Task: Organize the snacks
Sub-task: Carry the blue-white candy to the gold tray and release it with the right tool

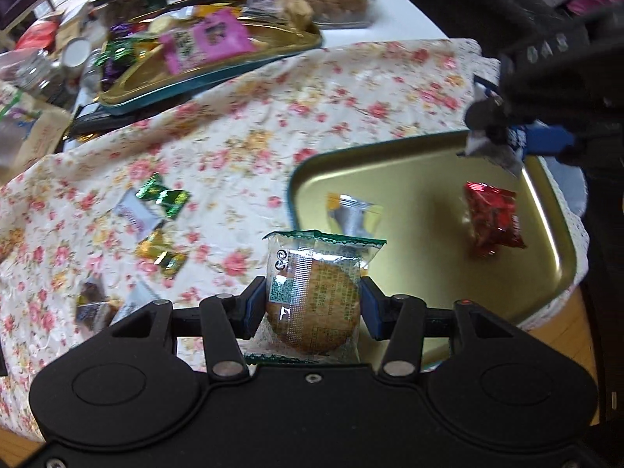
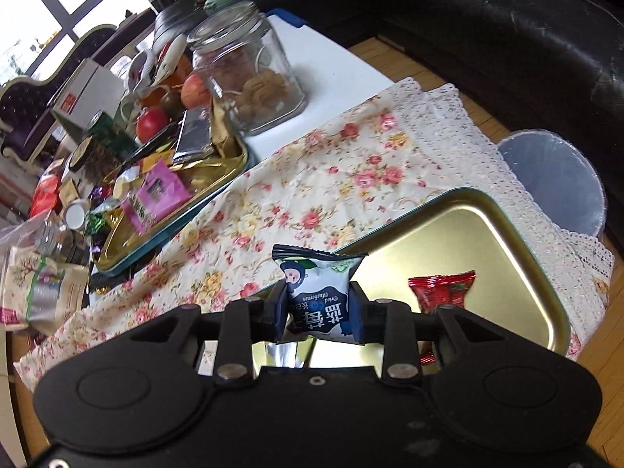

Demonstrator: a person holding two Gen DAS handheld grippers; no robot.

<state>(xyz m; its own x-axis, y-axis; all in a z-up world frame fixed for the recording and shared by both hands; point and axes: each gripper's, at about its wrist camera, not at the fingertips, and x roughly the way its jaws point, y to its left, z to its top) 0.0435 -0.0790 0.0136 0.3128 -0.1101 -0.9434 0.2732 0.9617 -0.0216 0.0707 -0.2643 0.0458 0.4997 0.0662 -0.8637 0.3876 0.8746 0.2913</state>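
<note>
My left gripper (image 1: 308, 304) is shut on a clear-wrapped round biscuit (image 1: 314, 304), held above the near left edge of the gold tin tray (image 1: 546, 273). In the tray lie a silver-and-yellow packet (image 1: 353, 214) and a red packet (image 1: 493, 218). My right gripper (image 2: 318, 306) is shut on a blue-and-white dried blueberry packet (image 2: 318, 292) above the same tray (image 2: 487, 241); it also shows in the left wrist view (image 1: 491, 124) over the tray's far rim. The red packet (image 2: 442, 286) lies just right of my right gripper. Loose wrapped candies (image 1: 162, 197) lie on the floral cloth.
A second gold tray (image 1: 273, 43) full of mixed snacks stands at the back left, also in the right wrist view (image 2: 230, 171). A glass jar (image 2: 245, 66) of cookies, apples (image 2: 152, 123) and boxes crowd the back. A grey bin (image 2: 553, 179) and dark sofa are right of the table.
</note>
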